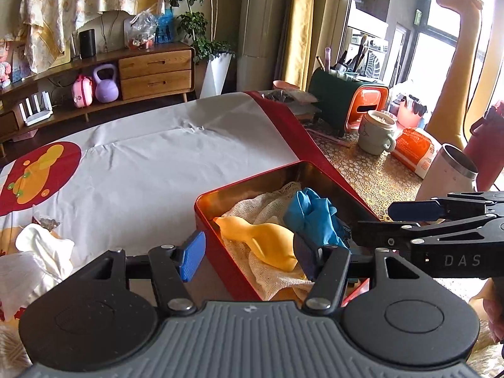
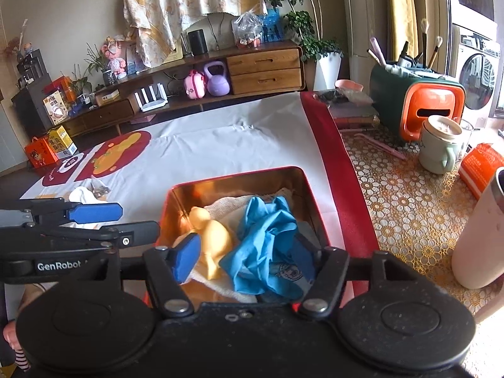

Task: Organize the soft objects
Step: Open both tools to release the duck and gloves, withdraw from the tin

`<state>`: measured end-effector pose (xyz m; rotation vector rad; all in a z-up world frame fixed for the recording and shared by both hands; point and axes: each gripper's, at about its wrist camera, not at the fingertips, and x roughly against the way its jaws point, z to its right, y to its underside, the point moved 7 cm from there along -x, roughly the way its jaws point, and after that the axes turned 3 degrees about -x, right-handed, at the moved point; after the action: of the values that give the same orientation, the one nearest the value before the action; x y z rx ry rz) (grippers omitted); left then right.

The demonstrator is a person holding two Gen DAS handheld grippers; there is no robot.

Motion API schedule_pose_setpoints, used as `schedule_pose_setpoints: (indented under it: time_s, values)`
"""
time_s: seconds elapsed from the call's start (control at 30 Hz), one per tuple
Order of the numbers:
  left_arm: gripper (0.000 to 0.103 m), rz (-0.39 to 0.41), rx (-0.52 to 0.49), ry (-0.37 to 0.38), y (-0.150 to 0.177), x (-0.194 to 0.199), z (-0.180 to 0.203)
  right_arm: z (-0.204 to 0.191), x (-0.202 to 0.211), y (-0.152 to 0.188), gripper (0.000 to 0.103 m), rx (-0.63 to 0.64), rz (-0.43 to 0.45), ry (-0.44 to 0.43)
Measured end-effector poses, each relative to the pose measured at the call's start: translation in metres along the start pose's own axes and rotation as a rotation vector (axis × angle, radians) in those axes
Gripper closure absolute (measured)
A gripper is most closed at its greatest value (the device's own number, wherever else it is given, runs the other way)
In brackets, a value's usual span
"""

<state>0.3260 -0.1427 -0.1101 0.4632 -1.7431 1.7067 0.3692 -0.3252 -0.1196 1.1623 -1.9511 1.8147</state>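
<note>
A red tin box (image 1: 211,220) (image 2: 318,220) sits on the white and red table cover. It holds a cream gauze cloth (image 1: 267,204) (image 2: 226,203), a yellow rubber glove (image 1: 261,239) (image 2: 214,239) and a crumpled blue glove (image 1: 315,217) (image 2: 267,239). My left gripper (image 1: 249,255) is open, its jaws straddling the box's near left wall. My right gripper (image 2: 252,256) is open low over the box, above the blue glove. Each gripper shows in the other's view (image 1: 419,211) (image 2: 94,214). White soft cloths (image 1: 41,252) (image 2: 85,193) lie on the cover to the left.
Right of the cover, on a patterned tablecloth, stand a green mug (image 1: 376,135) (image 2: 439,145), a white tumbler (image 1: 447,170) (image 2: 478,236), an orange packet (image 1: 415,148) and a green and orange organizer (image 1: 349,100) (image 2: 419,100). A wooden sideboard (image 2: 264,66) lines the far wall.
</note>
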Motion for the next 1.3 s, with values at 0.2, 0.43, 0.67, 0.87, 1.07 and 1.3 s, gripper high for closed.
schedule_pose_setpoints:
  time_s: [0.2,0.43,0.67,0.87,1.07,1.3]
  values:
    - [0.037,0.019,0.013,0.008,0.002,0.024,-0.008,-0.013,0.018,0.003,0.025,0.018,0.017,-0.002]
    - [0.029,0.034,0.012,-0.013,0.008,0.052,-0.02,-0.032,0.036,0.01,0.015,0.054,0.037,-0.004]
    - [0.022,0.047,0.042,0.004,0.017,0.078,-0.035,-0.058,0.054,0.016,0.004,0.079,0.067,-0.02]
    - [0.016,0.064,0.061,0.02,0.028,0.101,-0.051,-0.084,0.061,0.019,0.001,0.085,0.08,-0.058]
    - [0.014,0.084,0.084,0.018,0.037,0.125,-0.072,-0.115,0.059,0.022,0.001,0.093,0.08,-0.104]
    - [0.002,0.093,0.111,0.002,0.049,0.147,-0.108,-0.15,0.051,0.027,0.001,0.123,0.07,-0.152]
